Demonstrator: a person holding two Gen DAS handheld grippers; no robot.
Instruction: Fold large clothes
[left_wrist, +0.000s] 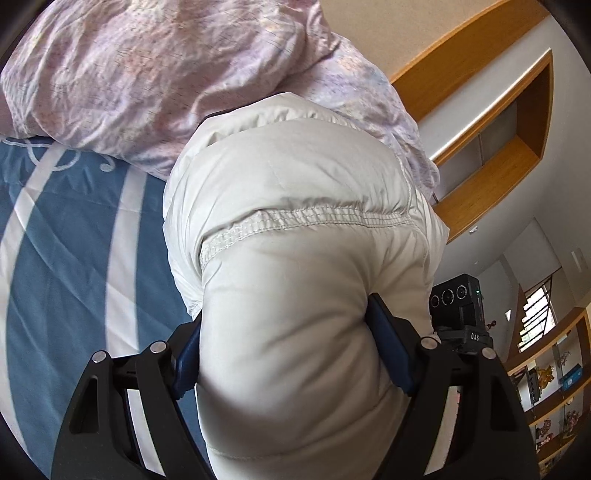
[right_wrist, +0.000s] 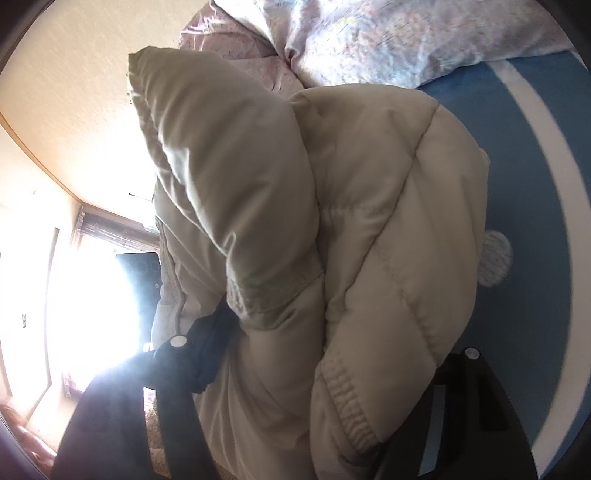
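A puffy white down jacket (left_wrist: 295, 206) fills the middle of the left wrist view. My left gripper (left_wrist: 288, 354) is shut on a thick fold of it, with a blue pad (left_wrist: 393, 354) on each side, and holds it above the bed. In the right wrist view the same jacket (right_wrist: 369, 221) bulges over my right gripper (right_wrist: 325, 369), which is shut on a bunched part with an elastic cuff (right_wrist: 347, 410). The right finger there is mostly hidden by fabric; the left finger (right_wrist: 210, 354) shows dark against the window.
A blue bedsheet with white stripes (left_wrist: 74, 229) lies below. A crumpled pink floral duvet (left_wrist: 147, 74) is heaped at the head of the bed. The other gripper's camera (left_wrist: 458, 299) is close at the right. Wooden shelves (left_wrist: 546, 398) and a bright window (right_wrist: 92, 295) line the walls.
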